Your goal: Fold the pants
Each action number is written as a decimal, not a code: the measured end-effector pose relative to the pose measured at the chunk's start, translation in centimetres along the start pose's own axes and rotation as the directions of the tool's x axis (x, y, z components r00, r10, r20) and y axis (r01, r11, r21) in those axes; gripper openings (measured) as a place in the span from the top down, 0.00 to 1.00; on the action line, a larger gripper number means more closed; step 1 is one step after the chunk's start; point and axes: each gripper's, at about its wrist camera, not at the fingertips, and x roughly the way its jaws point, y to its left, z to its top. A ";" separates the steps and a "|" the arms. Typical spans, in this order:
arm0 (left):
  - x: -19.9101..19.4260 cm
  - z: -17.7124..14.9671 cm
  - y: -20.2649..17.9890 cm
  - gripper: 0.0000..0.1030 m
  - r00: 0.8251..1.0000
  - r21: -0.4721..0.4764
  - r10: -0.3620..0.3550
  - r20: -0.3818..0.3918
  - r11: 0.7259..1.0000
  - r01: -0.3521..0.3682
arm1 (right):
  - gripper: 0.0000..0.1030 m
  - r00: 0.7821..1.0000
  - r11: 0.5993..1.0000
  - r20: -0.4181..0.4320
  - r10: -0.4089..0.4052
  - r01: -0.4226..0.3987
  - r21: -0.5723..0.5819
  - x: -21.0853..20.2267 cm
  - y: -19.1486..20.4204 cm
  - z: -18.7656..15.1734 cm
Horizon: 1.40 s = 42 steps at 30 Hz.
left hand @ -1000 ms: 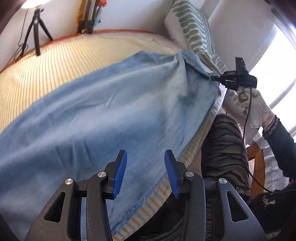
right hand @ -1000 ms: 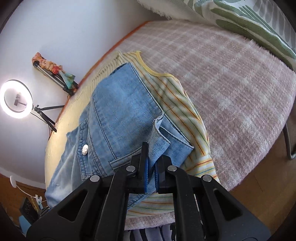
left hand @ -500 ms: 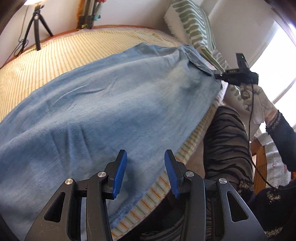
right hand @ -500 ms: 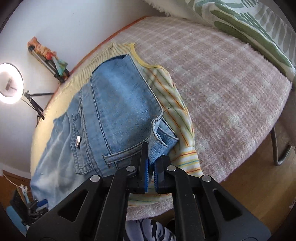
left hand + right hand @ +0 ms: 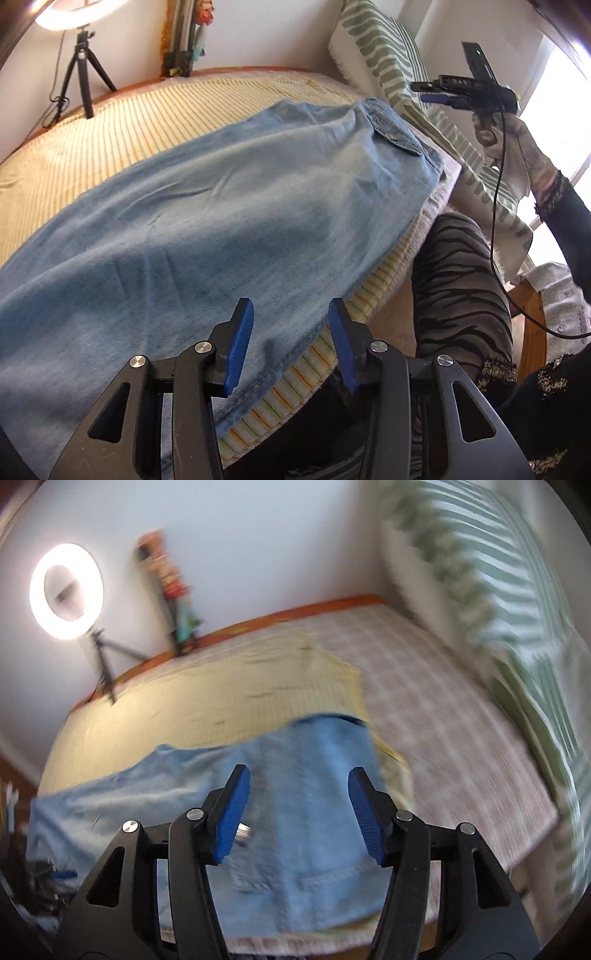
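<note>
A pair of light blue denim pants (image 5: 207,229) lies spread flat across a yellow striped cotton sheet (image 5: 122,122) on a bed, its waistband and pocket end toward a green-and-white patterned pillow (image 5: 373,48). The near hem runs along the bed's edge. The left gripper (image 5: 290,347), black with blue pads, hovers over that near edge with its jaws parted and nothing between them. The right gripper (image 5: 299,808), held in a gloved hand (image 5: 517,147), is raised above the waistband end; its jaws have just been opening and now stand wide apart, holding nothing. A lit ring light on a black tripod (image 5: 66,590) stands by the white wall beyond the bed. The right wrist view is motion-blurred.
</note>
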 end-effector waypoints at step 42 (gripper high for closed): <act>-2.9 -2.7 4.2 0.61 0.986 -0.166 0.164 0.043 0.974 -0.155 | 0.69 0.970 0.872 -0.181 0.160 -0.225 -0.435 13.1 16.2 5.7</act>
